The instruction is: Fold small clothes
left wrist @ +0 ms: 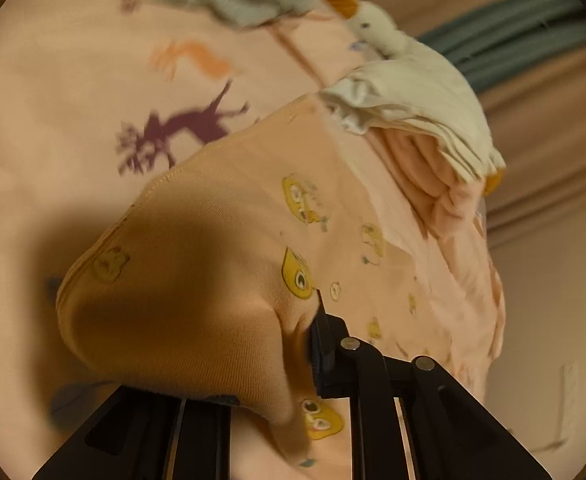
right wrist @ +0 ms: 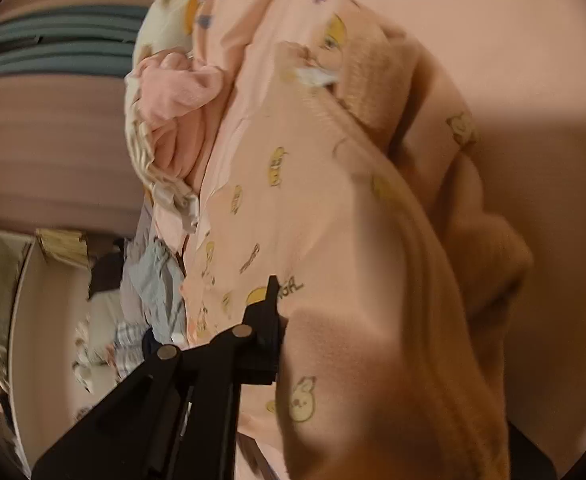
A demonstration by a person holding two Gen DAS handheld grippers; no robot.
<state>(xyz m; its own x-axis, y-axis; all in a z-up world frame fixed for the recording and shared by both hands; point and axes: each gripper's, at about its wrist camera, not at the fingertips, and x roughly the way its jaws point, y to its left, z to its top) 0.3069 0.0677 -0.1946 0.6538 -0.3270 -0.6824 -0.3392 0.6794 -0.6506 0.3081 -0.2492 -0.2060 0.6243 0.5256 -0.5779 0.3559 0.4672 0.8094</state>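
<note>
Both grippers tilt steeply over a pink bedsheet (left wrist: 53,92). The left gripper (left wrist: 289,344), low in its frame, has its jaws clenched on a fold of the peach duck-print baby garment (left wrist: 221,216). The right gripper (right wrist: 289,320), lower centre, grasps the same garment (right wrist: 333,208), which fills both views.

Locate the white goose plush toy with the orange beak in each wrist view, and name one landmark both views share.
Left wrist view: the white goose plush toy lies upper right of centre, beak pointing up-left, above a folded white cloth.
Right wrist view: only an orange and white patch at the top edge might be it; I cannot tell.
Shared landmark: the peach garment with yellow cartoon prints, which fills the middle of both pictures.
</note>
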